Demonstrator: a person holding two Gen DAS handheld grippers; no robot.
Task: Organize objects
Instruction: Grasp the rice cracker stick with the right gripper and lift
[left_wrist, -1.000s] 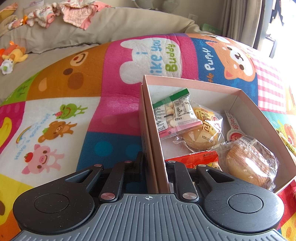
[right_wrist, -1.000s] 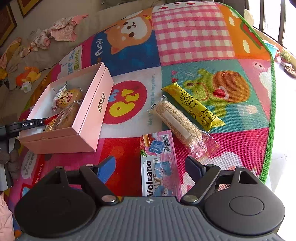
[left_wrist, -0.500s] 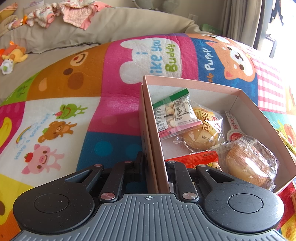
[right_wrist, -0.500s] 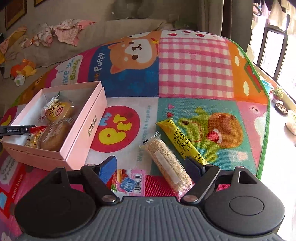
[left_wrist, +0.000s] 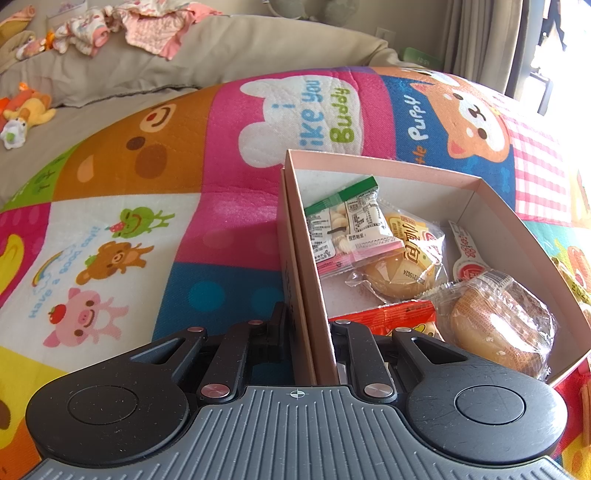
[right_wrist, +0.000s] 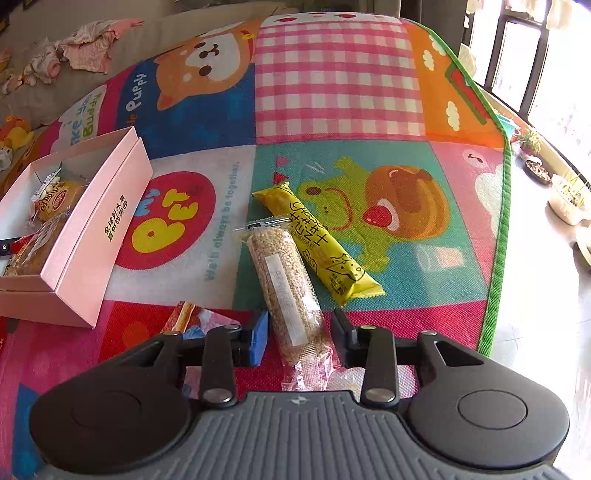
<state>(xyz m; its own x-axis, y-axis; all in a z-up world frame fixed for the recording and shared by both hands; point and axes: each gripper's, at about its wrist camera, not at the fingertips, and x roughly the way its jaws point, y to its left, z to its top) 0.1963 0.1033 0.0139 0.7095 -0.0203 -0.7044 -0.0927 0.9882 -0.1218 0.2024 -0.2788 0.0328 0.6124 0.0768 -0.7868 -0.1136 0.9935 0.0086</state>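
We see the left gripper (left_wrist: 312, 332) and the right gripper (right_wrist: 300, 338) built alike: grey ribbed base, two round black lobes, black linkage arms with silver rivets. One right fingertip (right_wrist: 260, 338) is blue.

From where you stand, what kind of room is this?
Probably a home living room or play area: a cartoon-animal play mat covers the floor, a plush toy and baby clothes lie by a beige sofa.
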